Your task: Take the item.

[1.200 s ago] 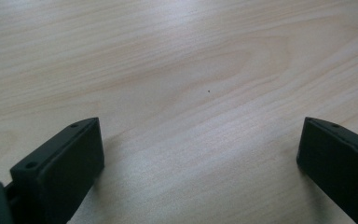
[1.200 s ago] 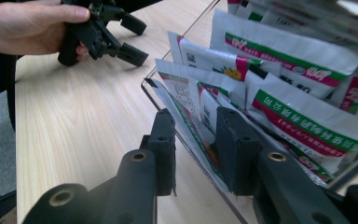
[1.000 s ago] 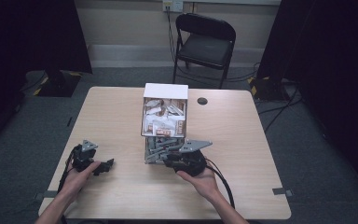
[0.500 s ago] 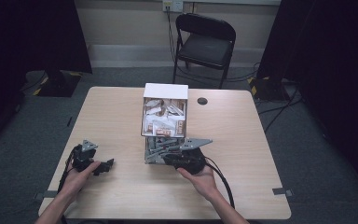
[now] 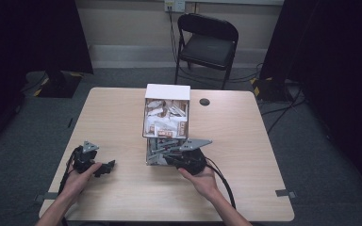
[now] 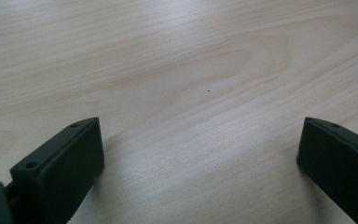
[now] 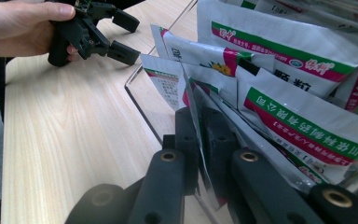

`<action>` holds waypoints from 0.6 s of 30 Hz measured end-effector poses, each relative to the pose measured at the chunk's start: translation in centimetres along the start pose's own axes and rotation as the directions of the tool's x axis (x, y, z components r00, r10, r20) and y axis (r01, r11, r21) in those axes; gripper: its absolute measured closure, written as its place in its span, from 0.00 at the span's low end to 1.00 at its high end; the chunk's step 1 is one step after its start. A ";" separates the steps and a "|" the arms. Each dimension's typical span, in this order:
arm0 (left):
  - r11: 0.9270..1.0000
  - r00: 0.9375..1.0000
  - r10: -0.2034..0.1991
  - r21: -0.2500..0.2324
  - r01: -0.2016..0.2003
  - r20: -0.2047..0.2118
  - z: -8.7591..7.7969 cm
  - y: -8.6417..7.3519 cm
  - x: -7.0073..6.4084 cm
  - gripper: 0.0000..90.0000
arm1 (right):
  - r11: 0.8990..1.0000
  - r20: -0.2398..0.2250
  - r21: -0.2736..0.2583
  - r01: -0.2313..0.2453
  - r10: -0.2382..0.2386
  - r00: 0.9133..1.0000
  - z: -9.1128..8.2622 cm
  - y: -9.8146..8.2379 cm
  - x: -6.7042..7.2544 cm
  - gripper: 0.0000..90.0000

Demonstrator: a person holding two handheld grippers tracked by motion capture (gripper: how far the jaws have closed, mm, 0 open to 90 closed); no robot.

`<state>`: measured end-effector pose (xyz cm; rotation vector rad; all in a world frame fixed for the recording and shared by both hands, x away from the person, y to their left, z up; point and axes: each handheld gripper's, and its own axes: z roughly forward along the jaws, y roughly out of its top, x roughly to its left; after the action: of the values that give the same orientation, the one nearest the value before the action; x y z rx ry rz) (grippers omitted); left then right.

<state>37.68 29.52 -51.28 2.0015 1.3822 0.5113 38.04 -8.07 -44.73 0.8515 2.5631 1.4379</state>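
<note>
A clear plastic bin (image 7: 140, 100) on the table holds several white sachets with green and red bands. My right gripper (image 7: 200, 140) reaches into it, and its jaws have just been closing on the edge of one sachet (image 7: 165, 81), which is now pinched between the pads. From above, the right gripper (image 5: 159, 153) points left into the bin (image 5: 152, 159). My left gripper (image 5: 107, 167) rests near the table's front left, its jaws wide apart (image 6: 200, 154) over bare wood with nothing between them. The right gripper view shows the left gripper (image 7: 121, 35) in a hand beyond the bin.
A white carton (image 5: 167, 92) full of more sachets stands just behind the bin at the table's middle. A small black disc (image 5: 204, 101) lies to its right. A folding chair (image 5: 207, 42) stands beyond the far edge. Cables trail from both grippers.
</note>
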 end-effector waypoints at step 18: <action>1.000 1.000 0.000 0.001 0.000 0.001 0.0 0.0 0.0 0.00 | 1.000 0.005 -0.010 0.011 -0.011 1.000 -0.5 0.2 0.2 0.98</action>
<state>37.68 29.52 -51.27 2.0024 1.3819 0.5096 37.79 -8.26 -44.23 0.8366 2.5512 1.4421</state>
